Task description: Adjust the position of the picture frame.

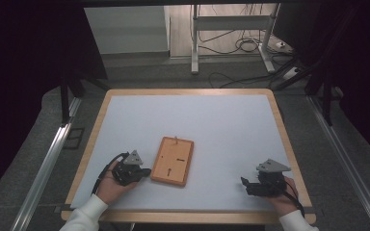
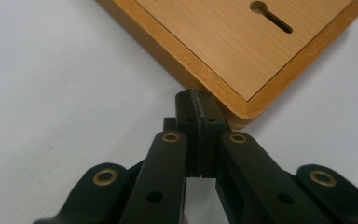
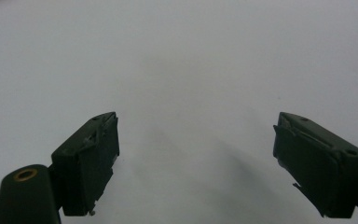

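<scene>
A flat wooden board (image 1: 172,160) with a raised rim and keyhole slots lies on the white table top, a little left of centre near the front. My left gripper (image 1: 144,172) sits just left of the board's near left corner, jaws pressed together with nothing between them. In the left gripper view the shut tips (image 2: 199,105) touch or nearly touch the corner of the wooden board (image 2: 223,51). My right gripper (image 1: 244,184) rests at the front right, far from the board. Its jaws stand wide apart (image 3: 196,154) over bare white surface.
The white table top (image 1: 221,130) has a wooden border (image 1: 188,91). Beyond the far edge are a metal stand's legs (image 1: 195,43) and loose cables (image 1: 241,45) on the floor. Metal rails (image 1: 43,168) run along both sides of the table.
</scene>
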{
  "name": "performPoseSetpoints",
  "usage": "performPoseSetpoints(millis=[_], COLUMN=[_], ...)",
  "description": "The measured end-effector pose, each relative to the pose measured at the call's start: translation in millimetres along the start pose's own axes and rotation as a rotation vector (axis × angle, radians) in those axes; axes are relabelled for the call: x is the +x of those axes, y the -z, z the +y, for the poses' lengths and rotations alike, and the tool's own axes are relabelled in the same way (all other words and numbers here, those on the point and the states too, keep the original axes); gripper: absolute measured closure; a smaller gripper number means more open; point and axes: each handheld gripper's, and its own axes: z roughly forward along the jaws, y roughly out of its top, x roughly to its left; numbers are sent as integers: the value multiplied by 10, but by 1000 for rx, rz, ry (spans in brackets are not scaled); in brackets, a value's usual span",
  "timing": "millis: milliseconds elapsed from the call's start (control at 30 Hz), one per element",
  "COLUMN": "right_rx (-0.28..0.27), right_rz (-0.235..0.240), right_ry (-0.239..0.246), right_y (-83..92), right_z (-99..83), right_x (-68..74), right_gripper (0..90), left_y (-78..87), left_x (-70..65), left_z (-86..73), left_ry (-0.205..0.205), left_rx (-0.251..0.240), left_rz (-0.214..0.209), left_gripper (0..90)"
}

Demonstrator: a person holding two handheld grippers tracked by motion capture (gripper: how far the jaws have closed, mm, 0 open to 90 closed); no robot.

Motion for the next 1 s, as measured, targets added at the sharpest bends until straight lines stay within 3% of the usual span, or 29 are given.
performPoseSetpoints(millis=[400,1000], right_rx=[3,6], right_rz=[4,6], right_ry=[1,2], right_y=[-9,-13], right_z=[0,-1], right_x=[5,0], right_gripper=[146,146], left_y=[-109,-151], left_x=[-134,-163], left_z=[132,183], left_ry=[-29,-26], left_rx=[0,-9], left_rz=[-19,-28], left_gripper=[900,900])
